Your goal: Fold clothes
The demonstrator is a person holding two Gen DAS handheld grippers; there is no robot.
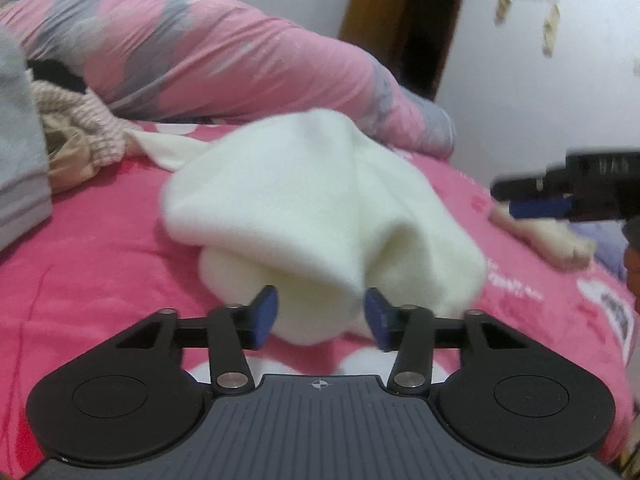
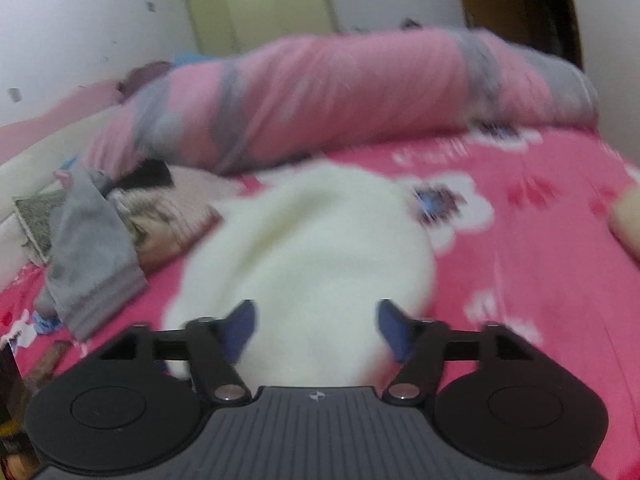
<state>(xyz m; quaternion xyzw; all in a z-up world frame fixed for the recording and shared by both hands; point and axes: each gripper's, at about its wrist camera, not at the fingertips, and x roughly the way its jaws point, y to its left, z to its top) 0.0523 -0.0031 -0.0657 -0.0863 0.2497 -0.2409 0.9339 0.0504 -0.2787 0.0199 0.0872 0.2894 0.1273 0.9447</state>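
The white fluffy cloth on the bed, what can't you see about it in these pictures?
- What garment the white cloth is: bunched and motion-blurred in both wrist views.
- Its near edge: hidden behind the right gripper body in the right wrist view.
- Its underside: folded under itself on the pink bedsheet.
- Whether the left gripper fingers touch it: cannot tell, blurred.

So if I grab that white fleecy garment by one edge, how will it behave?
The white garment will probably flop and droop, since it already lies in a soft, rounded fold on the pink bedspread. It looks fluffy, so likely light for its bulk. The fuzzy surface should grip rather than slip, though a one-edge lift may undo the fold.
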